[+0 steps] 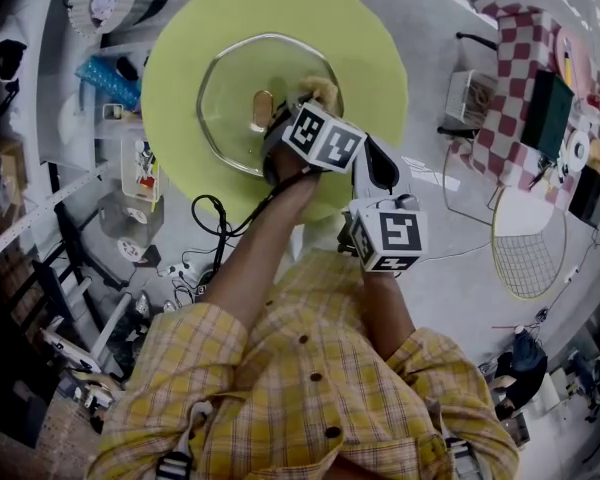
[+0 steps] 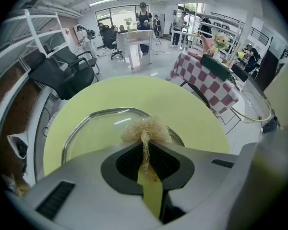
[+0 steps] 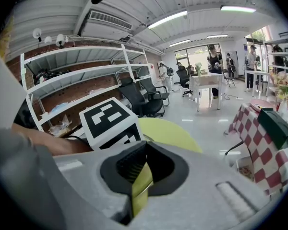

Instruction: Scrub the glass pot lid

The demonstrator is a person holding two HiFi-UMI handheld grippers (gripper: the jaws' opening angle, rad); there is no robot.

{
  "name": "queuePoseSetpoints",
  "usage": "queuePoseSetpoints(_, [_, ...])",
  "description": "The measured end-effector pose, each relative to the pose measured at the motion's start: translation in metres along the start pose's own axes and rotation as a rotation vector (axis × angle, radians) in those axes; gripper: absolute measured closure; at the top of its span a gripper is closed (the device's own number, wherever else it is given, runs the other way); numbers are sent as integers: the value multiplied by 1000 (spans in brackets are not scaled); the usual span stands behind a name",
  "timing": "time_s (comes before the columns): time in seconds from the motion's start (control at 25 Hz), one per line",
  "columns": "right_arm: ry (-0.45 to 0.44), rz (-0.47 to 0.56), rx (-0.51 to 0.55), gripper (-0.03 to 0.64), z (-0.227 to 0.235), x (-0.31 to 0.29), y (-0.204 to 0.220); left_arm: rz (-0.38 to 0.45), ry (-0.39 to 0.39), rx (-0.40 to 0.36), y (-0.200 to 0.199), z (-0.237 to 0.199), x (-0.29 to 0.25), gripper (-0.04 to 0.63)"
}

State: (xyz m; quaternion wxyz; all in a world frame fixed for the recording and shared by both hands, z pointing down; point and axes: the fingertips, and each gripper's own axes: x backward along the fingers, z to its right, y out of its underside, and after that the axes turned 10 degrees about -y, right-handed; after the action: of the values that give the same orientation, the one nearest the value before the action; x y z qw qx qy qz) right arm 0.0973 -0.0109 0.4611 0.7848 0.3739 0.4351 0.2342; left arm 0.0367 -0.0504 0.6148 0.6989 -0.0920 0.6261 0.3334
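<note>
A: Where is the glass pot lid [image 1: 230, 93]?

B: It lies flat on the round yellow-green table [image 1: 370, 53], left of the table's middle in the head view, with its knob [image 1: 263, 108] up.

A: And the left gripper [image 1: 305, 106]?

B: It reaches over the lid's right side. Its 2 jaws are clamped on a tan fibrous scrubber [image 1: 322, 90]. In the left gripper view the tuft [image 2: 146, 128] bulges out past the jaw tips, right at the lid's [image 2: 93, 128] near rim, and a thin strand of it runs down between the pads.

A: Is the scrubber pressed on the glass?

B: It is at the rim, but I cannot tell whether it touches.

A: What about the right gripper [image 1: 380, 168]?

B: It is held off the lid, nearer the person, at the table's near edge just beside the left gripper. Its jaws are together with nothing between them; in its own view [image 3: 143, 164] only a sliver of yellow table shows through the slit.

A: Anything else in that view?

B: The left gripper's marker cube [image 3: 109, 121] is close in front, and a red-and-white checkered cloth [image 3: 266, 143] shows at the right.
</note>
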Motion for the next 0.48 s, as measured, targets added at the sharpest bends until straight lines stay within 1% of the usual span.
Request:
queuePoseSetpoints(0.16, [9, -3, -4, 618, -1, 2, 5, -22, 8, -21, 6, -2, 2, 558])
queuePoseSetpoints(0.24, [11, -6, -5, 618, -1, 2, 7, -30, 15, -19, 7, -3, 3, 558])
queuePoseSetpoints(0.36, [9, -11, -2, 618, -2, 3, 9, -38, 11, 4, 11, -7, 5, 558])
queuePoseSetpoints(0.48, [5, -15, -1, 618, -4, 4, 11, -32, -17, 45, 17, -10, 7, 558])
